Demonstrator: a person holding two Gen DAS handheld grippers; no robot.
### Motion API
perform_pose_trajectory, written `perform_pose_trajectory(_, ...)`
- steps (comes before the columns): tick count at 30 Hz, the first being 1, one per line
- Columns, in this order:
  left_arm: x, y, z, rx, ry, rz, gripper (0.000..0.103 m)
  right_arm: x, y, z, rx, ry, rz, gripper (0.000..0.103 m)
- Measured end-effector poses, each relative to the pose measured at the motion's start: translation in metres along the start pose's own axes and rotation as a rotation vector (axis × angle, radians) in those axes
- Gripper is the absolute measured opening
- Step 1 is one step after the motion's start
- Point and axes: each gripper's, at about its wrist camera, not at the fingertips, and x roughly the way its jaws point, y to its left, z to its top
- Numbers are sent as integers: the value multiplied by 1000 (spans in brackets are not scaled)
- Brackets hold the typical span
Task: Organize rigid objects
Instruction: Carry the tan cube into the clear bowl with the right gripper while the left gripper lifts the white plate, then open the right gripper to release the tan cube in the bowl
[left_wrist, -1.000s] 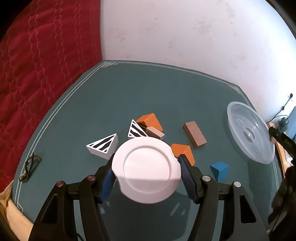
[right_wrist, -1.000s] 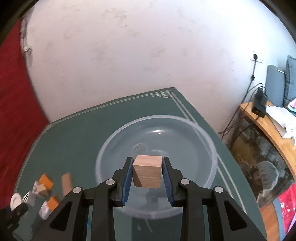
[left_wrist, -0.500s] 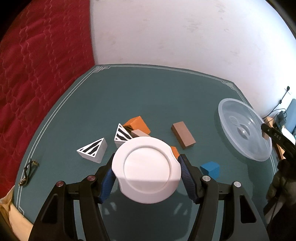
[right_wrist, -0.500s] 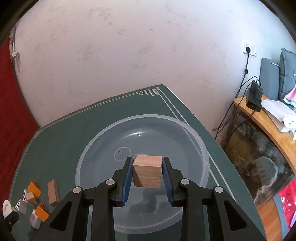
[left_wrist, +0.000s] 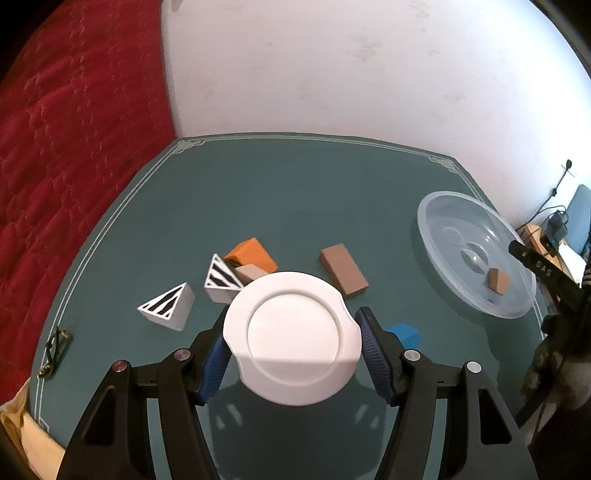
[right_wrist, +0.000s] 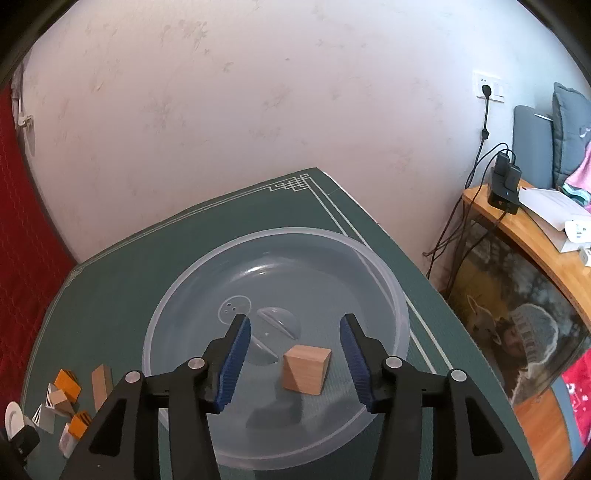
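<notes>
My left gripper (left_wrist: 291, 343) is shut on a round white lid (left_wrist: 291, 338), held above the green table (left_wrist: 295, 192). Beyond it lie two striped wedges (left_wrist: 168, 310), an orange block (left_wrist: 253, 253), a brown block (left_wrist: 343, 269) and a blue cube (left_wrist: 404, 334). My right gripper (right_wrist: 295, 354) is open above the clear plastic bowl (right_wrist: 207, 424). A wooden cube (right_wrist: 306, 369) lies tilted in the bowl between the fingers, free of them. The bowl (left_wrist: 436, 236) and cube (left_wrist: 496, 280) also show in the left wrist view.
A small dark clip (left_wrist: 53, 350) lies near the table's left edge. A red quilt (left_wrist: 66, 129) is to the left. A wooden side table (right_wrist: 535, 240) with chargers and cables stands right of the table. A white wall is behind.
My right gripper has opened and let go of the wooden cube, which now lies in the bowl. My left gripper with the lid has pulled back a little.
</notes>
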Motion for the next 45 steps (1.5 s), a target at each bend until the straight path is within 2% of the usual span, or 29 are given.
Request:
perform_pose_trajectory(7, 1, -26, 9, 33, -1, -55, 65, -2, -3, -4, 22, -13, -18, 63)
perform_pose_trajectory(17, 20, -71, 26, 64, 7, -150, 65, -8, -12, -5, 73, -33, -44, 65)
perform_pose_trajectory(37, 50, -137, 59, 170, -9, -197, 66, -10, -22, -3, 145, -70, -118, 70)
perform_pose_trajectory(39, 54, -140, 61, 173, 3, -207, 68, -10, -23, -3, 149, -71, -122, 70)
perform_pose_trajectory(41, 57, -141, 60, 174, 7, -217, 77, -9, -24, -3, 156, -72, -127, 71)
perform_pose_trajectory(45, 64, -140, 56, 167, 21, -209, 78, -8, -27, -3, 167, -71, -139, 71)
